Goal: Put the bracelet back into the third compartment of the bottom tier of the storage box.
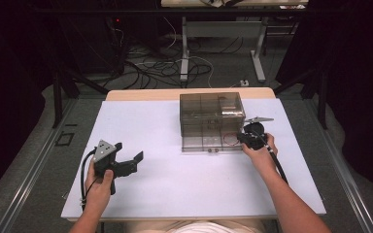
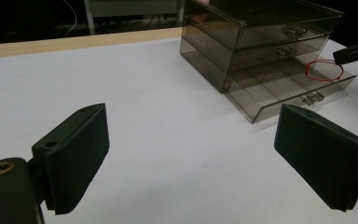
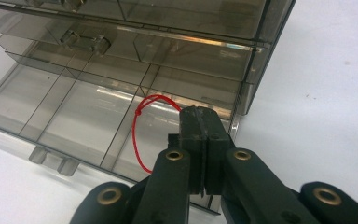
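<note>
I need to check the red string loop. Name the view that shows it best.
The right gripper view: the red string loop lies close up in the open bottom drawer. The left gripper view shows its whole ring, smaller. The high view shows a faint trace.

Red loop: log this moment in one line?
right gripper shut over red loop | bottom drawer open | left gripper open, idle

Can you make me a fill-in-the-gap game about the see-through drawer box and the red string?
1. The red string loop lies in the ___ drawer of the drawer box.
2. That drawer is pulled ___.
3. The jaws of the left tool stand wide ___.
4. The right tool has its jaws ___, above the string's drawer.

Missing words: bottom; open; open; shut
</note>
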Demonstrator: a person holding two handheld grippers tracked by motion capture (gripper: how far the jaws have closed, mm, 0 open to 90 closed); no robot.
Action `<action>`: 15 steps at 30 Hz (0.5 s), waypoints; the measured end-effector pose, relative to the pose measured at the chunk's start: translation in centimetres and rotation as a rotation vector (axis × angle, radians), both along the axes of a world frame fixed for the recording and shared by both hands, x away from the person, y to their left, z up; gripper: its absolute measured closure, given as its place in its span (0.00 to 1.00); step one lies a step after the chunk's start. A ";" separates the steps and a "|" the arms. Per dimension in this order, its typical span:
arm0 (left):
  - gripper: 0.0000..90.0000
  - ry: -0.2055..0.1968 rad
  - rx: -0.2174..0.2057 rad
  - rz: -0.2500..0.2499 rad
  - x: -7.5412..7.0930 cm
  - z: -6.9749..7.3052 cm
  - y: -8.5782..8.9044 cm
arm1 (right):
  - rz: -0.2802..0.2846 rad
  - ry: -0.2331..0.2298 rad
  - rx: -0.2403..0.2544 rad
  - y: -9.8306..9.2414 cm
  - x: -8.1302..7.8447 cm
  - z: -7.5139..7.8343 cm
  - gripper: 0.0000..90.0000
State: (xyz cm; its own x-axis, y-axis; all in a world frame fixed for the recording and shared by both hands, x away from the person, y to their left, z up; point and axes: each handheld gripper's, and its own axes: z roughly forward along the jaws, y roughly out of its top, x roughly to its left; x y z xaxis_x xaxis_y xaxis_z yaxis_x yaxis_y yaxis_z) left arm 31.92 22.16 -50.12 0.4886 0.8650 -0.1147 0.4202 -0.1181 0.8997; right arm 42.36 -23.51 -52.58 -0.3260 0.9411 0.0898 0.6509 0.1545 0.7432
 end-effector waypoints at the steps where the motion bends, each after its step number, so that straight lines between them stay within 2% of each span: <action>1: 0.12 -0.001 -0.001 0.001 0.0 0.0 0.0 | 0.002 0.002 0.001 0.0 0.0 0.0 1.00; 6: 0.12 0.000 -0.002 0.000 0.0 0.0 0.0 | 0.000 0.011 0.006 0.1 0.0 0.0 0.99; 15: 0.12 0.001 0.000 -0.002 0.0 0.0 0.0 | 0.000 0.017 0.023 0.2 -0.1 0.0 0.81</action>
